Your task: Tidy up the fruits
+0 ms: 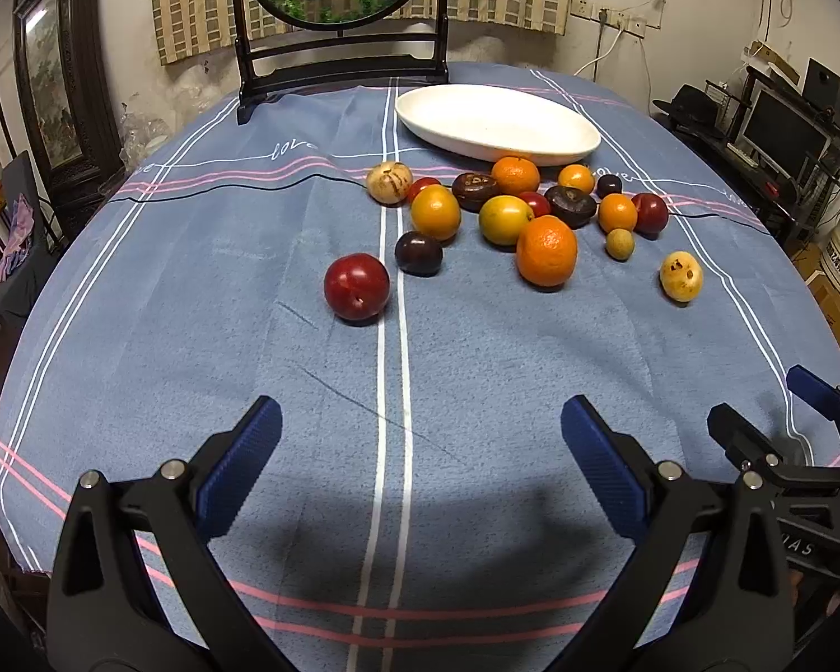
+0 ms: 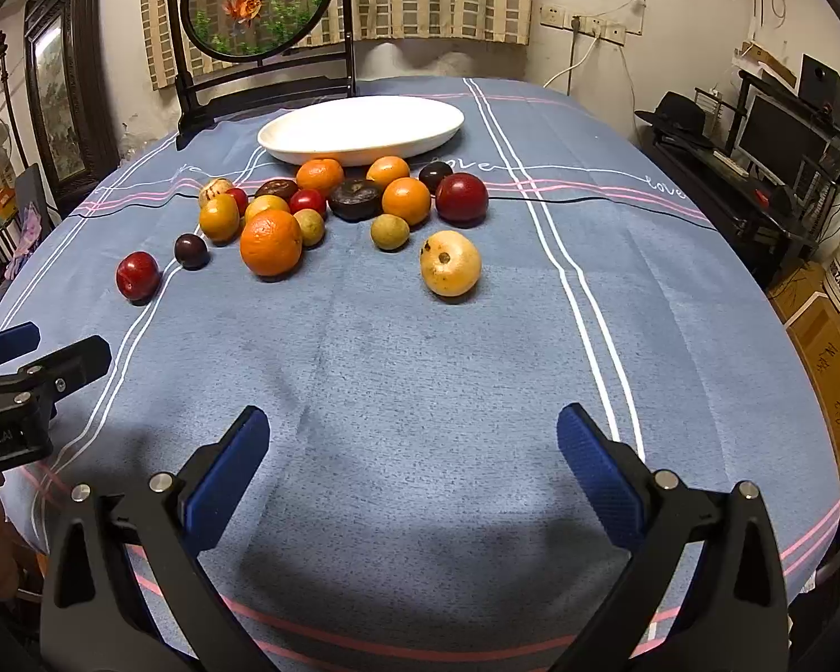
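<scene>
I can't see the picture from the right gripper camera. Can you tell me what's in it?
Lots of loose fruit sits on a blue striped tablecloth, in front of an empty white dish. The right gripper hangs open over bare cloth, holding nothing, with the left gripper peeking in beside it.

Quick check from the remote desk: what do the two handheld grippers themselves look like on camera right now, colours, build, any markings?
Both match: the left gripper and right gripper each have two black angular plastic fingers with silver pivot bolts and blue ribbed pads on the inner faces. The left gripper's black body, seen from the right wrist view, carries white lettering that is partly cut off. No cables or sleeves are visible.
</scene>
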`<state>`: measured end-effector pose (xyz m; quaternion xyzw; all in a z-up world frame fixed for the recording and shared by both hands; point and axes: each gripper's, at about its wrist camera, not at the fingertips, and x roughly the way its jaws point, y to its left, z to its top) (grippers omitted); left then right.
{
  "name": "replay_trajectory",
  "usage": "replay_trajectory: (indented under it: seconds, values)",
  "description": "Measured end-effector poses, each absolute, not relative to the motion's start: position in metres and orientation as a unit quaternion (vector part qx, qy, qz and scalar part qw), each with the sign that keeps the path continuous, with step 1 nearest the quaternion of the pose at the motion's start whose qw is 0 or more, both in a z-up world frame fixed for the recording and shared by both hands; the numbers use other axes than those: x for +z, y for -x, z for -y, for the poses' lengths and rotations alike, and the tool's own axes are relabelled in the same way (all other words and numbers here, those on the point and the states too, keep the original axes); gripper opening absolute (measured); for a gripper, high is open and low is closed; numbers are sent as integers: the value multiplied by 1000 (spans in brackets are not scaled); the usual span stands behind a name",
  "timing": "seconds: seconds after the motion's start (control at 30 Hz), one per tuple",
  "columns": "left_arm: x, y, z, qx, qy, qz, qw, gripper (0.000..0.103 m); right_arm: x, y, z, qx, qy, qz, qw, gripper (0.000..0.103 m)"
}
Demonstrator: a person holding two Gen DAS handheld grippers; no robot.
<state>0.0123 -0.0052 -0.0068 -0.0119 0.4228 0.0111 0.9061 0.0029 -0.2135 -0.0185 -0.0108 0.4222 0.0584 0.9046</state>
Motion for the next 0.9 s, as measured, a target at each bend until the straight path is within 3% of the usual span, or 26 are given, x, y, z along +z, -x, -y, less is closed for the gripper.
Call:
replay_trajectory:
  seconds: [0.9]
  values:
    - [-8,-11,3,10,13,-422,906,101,-17,0,212,59,14,-419,906,102]
